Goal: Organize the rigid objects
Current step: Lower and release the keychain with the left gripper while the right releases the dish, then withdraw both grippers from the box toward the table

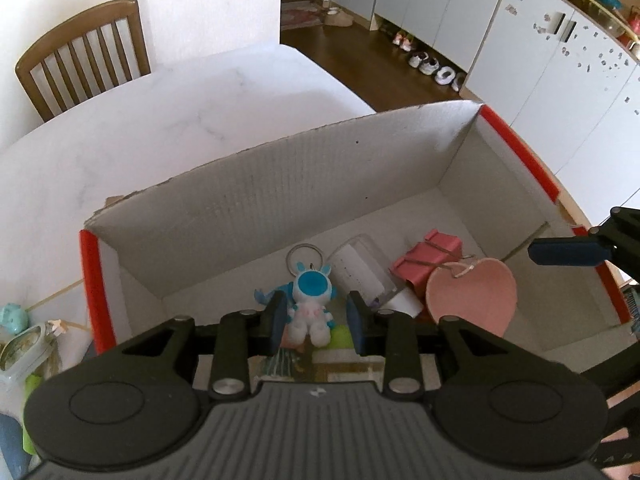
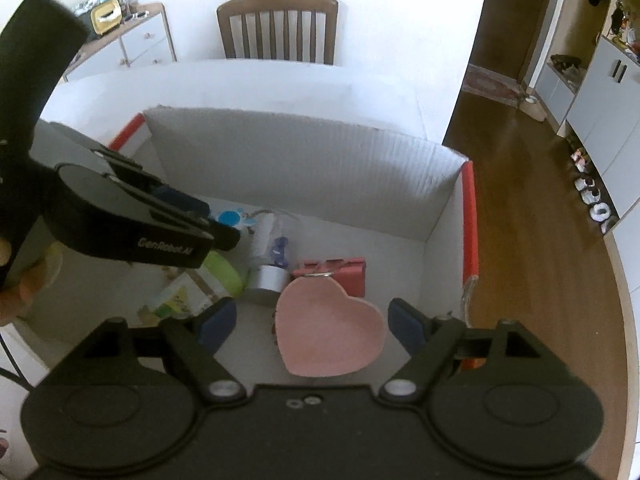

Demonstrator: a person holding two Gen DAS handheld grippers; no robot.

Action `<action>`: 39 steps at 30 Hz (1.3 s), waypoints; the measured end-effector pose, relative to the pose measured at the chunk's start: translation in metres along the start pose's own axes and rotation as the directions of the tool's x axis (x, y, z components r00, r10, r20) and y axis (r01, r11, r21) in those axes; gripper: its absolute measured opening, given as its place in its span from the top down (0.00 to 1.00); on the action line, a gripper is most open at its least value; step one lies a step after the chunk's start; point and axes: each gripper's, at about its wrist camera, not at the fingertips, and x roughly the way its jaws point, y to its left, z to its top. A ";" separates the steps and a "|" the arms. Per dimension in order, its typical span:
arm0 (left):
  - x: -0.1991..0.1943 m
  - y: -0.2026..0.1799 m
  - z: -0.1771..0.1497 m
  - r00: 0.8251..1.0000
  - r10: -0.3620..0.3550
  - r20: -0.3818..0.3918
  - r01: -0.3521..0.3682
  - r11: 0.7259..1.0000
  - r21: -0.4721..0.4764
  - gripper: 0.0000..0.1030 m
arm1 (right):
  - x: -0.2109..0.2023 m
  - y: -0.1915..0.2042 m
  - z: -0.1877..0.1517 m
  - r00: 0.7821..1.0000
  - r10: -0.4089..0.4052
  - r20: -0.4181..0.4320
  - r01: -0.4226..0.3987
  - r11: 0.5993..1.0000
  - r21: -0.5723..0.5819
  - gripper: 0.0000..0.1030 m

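A white-and-blue astronaut keychain figure (image 1: 309, 309) lies in the cardboard box (image 1: 280, 184) on the counter (image 1: 160, 120), between the parted left tongs (image 1: 316, 322). Beside it: a clear tube (image 1: 360, 270), red case (image 1: 426, 260) and pink heart dish (image 2: 328, 330), under the right tongs (image 2: 310, 320), spread wide.

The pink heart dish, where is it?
The pink heart dish lies inside the cardboard box, right side, against the red box.

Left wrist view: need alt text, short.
The left gripper, fingers open, hangs over a white cardboard box with red corner edges, framing a white-and-blue astronaut keychain figure. Beside it lie a clear plastic cup, a pink heart-shaped dish and a red gift box.
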 end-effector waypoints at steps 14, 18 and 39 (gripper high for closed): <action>-0.069 0.002 -0.026 0.989 -0.060 0.137 0.057 0.998 0.026 0.70 | -0.049 0.015 -0.003 0.995 0.027 0.099 -0.031 0.999 0.036 0.16; -0.087 0.012 -0.035 0.984 -0.066 0.166 0.065 0.998 0.007 0.70 | -0.058 0.022 -0.006 0.993 0.022 0.112 -0.027 0.999 0.047 0.15; -0.180 0.088 -0.112 0.942 -0.029 0.335 0.052 0.997 -0.062 0.24 | -0.109 0.093 -0.012 0.956 0.058 0.289 -0.088 0.992 0.091 0.00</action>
